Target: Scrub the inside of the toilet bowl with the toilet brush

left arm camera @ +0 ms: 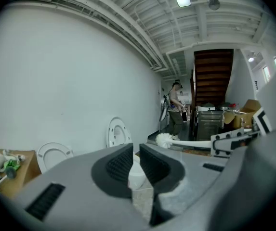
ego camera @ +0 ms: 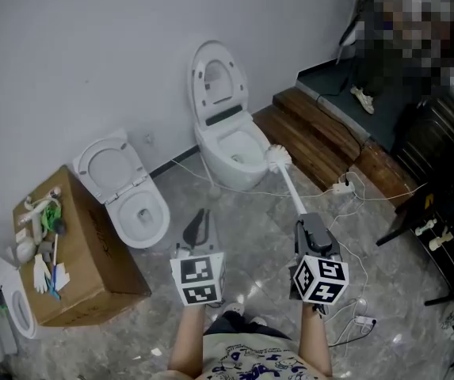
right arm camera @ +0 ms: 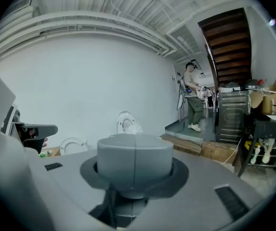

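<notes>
A white toilet [ego camera: 228, 155] stands against the back wall with its lid [ego camera: 217, 81] raised. The toilet brush [ego camera: 278, 157] has its white bristle head at the bowl's right rim, outside the water well. Its long white handle [ego camera: 292, 192] runs back into my right gripper [ego camera: 311, 226], which is shut on it. In the right gripper view the jaws of the right gripper [right arm camera: 135, 150] are closed together, with the brush head [right arm camera: 131, 126] beyond them. My left gripper [ego camera: 200, 222] hangs left of the handle with its jaws nearly touching and nothing between them. The left gripper view shows the left gripper [left arm camera: 136, 150] and the brush [left arm camera: 165, 139].
A second white toilet [ego camera: 134, 208] sits to the left, beside a cardboard box [ego camera: 92, 271] holding cleaning items. A wooden step [ego camera: 322, 137] lies right of the toilet, with a power strip and cables [ego camera: 342, 187] on the floor. A black rack [ego camera: 448, 236] is at right. A person [left arm camera: 176, 110] stands far back.
</notes>
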A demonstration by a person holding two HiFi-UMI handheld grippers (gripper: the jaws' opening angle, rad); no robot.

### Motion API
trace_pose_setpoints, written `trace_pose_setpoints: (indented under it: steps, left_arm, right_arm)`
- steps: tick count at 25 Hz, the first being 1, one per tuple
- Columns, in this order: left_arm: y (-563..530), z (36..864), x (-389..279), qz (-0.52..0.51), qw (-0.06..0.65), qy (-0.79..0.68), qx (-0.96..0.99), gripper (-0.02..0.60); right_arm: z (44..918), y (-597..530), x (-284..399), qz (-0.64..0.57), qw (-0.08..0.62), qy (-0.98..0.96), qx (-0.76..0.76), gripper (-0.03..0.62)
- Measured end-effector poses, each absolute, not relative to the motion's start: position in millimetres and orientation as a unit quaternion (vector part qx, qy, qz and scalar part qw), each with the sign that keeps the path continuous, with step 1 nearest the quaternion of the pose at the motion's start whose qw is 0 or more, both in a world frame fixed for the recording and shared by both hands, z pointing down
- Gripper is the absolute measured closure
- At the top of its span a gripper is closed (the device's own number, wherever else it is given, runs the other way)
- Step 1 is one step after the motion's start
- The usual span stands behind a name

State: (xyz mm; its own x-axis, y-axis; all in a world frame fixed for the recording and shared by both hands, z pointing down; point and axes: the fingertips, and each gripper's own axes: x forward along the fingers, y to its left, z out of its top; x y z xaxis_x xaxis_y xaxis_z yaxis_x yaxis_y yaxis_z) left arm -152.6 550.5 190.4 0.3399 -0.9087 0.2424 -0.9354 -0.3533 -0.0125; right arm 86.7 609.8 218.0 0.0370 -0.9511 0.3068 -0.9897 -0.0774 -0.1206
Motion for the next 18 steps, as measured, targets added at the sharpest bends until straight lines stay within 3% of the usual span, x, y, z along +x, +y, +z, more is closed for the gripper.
trace_pose_setpoints:
  steps: [18]
  left_arm:
    - [484,217,-140,0.124,0.073,-0.533,0.834,0.538]
  right_arm:
    - [244,554,94,0.180,0.085,-0.651,0.732,0.434]
